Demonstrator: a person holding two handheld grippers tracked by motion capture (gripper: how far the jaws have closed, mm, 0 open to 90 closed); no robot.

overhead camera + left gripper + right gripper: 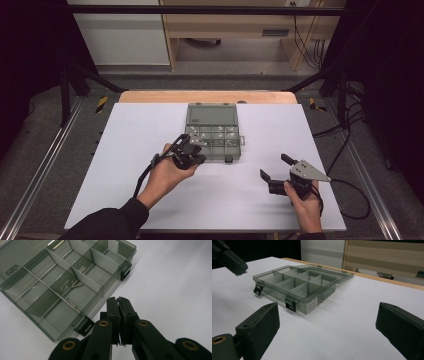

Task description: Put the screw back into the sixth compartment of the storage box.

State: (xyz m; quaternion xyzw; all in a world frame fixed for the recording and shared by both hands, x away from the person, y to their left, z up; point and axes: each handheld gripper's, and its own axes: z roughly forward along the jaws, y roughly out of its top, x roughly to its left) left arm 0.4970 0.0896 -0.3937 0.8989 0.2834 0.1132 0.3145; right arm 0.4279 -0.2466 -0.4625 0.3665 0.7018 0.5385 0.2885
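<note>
Open organiser box (215, 131) on white sheet (125, 150); latches (291, 305) undone.

Only the open organizer box (215, 132) interrupts the bare white tabletop (280, 135).

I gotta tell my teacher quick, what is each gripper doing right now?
Left gripper: closed, nothing seen between its fingers, beside the box.
Right gripper: open, empty.

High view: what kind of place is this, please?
Probably a lab recording station, not a home: a white table inside a dark metal frame, cables on the floor, and a compartment box laid out for handling.
</note>
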